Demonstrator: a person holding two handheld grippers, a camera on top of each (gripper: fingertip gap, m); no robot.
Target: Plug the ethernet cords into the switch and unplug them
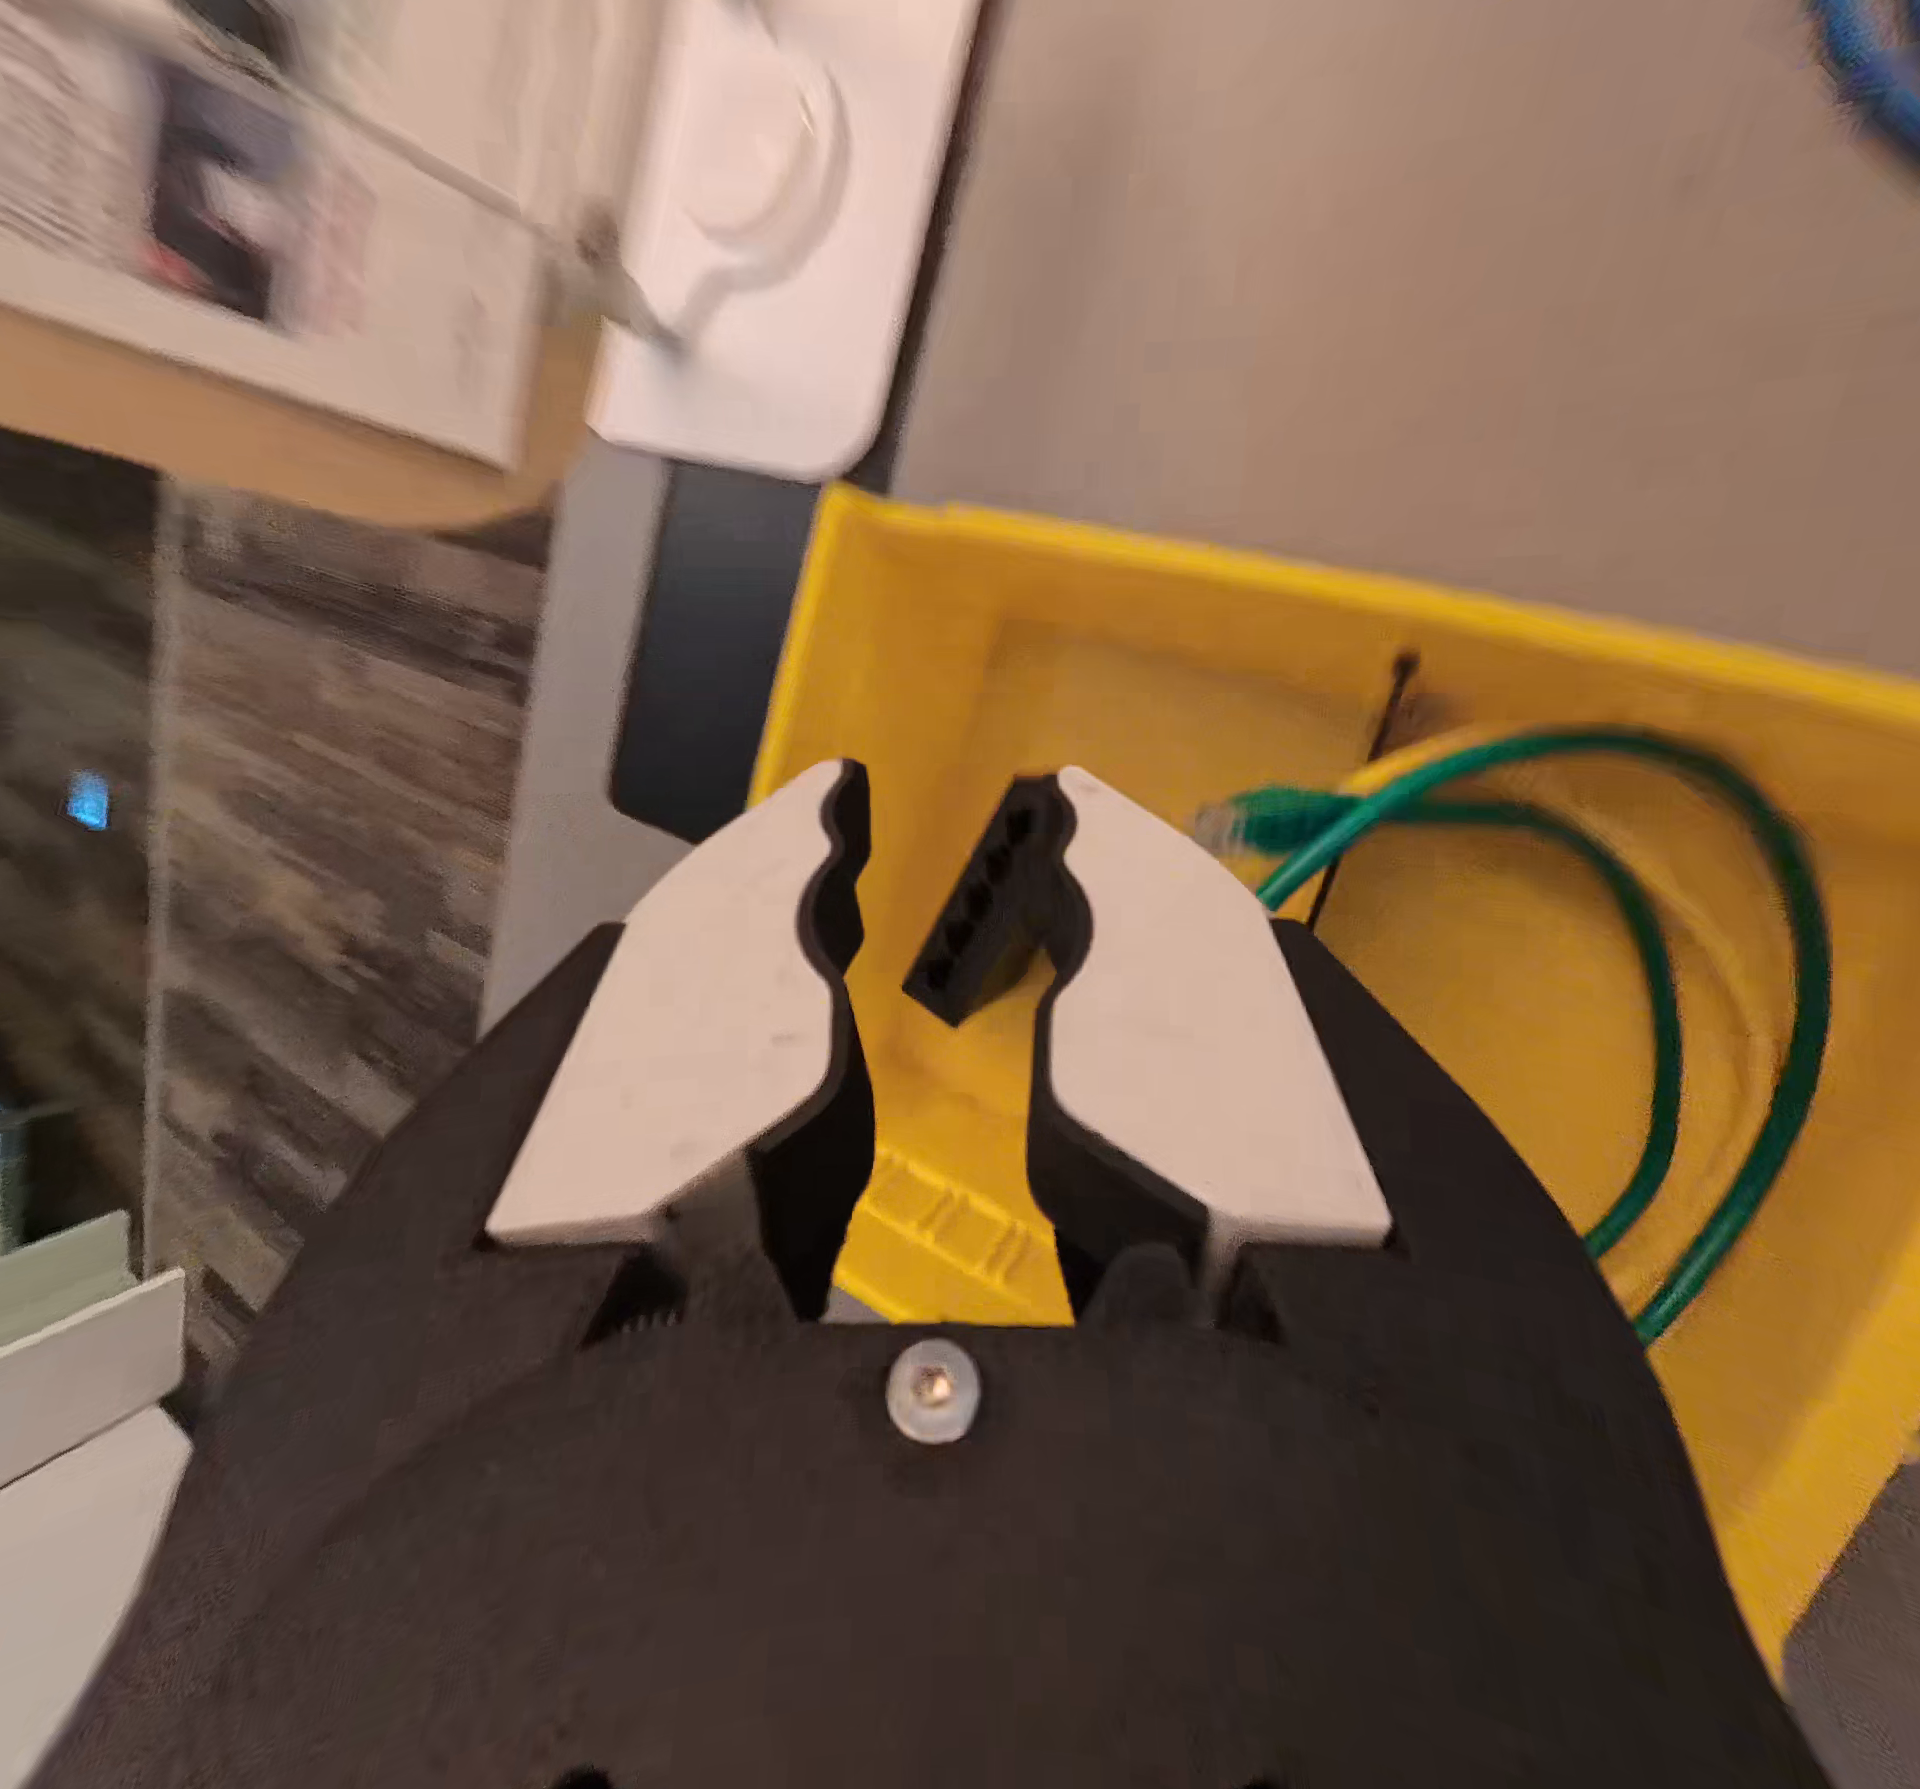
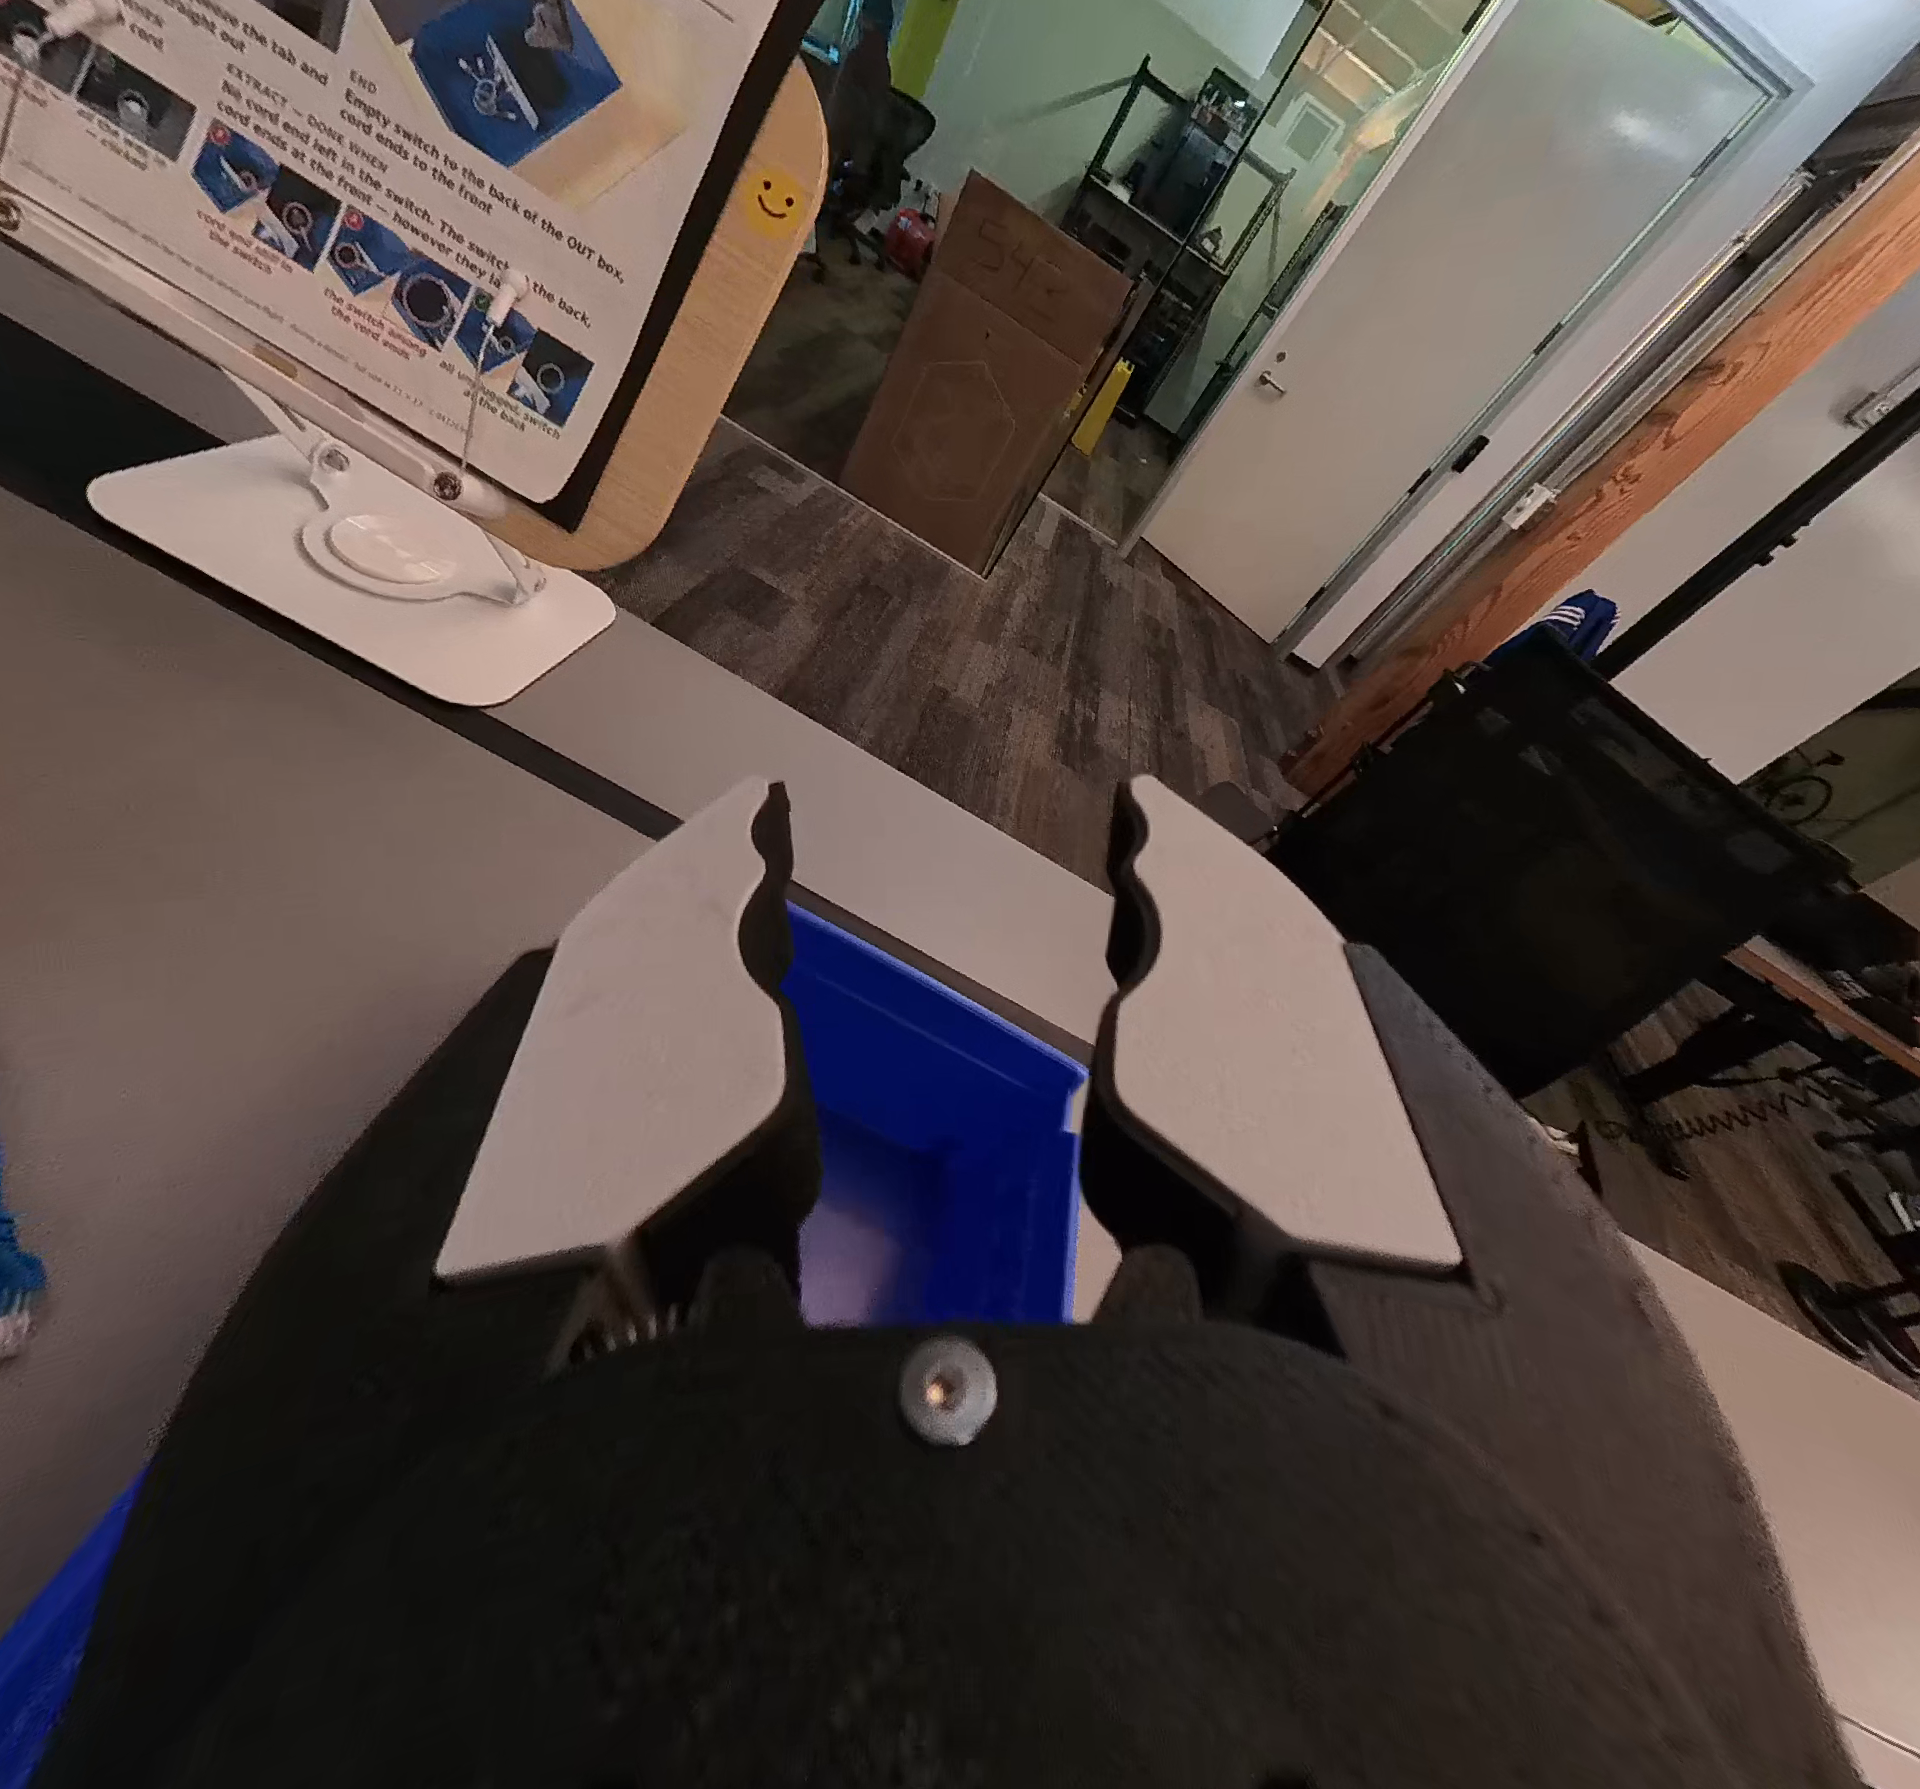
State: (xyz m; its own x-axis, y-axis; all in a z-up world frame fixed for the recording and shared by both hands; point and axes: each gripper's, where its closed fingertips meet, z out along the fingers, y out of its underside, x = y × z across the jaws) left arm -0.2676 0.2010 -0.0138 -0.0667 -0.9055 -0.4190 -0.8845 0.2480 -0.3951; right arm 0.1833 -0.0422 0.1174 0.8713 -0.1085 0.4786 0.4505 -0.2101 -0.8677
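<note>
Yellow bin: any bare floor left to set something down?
Bare strip along the yellow bin's back wall, between the black switch and the green cord. The cord's loops crowd the right side; the left tool hangs over the switch.

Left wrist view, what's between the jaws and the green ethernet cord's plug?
Nothing but bare yellow bin floor, in the left wrist view. The black switch sits between the open jaws; the green cord lies to their right.

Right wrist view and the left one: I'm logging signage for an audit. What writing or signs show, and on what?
Instruction sheet on the white stand: printed text and photos; I won't copy its wording.
Cardboard box: handwritten marking, not copied.
Wooden panel: yellow smiley sticker, no words.
Left wrist view: the sheet is too blurred to read.
</note>
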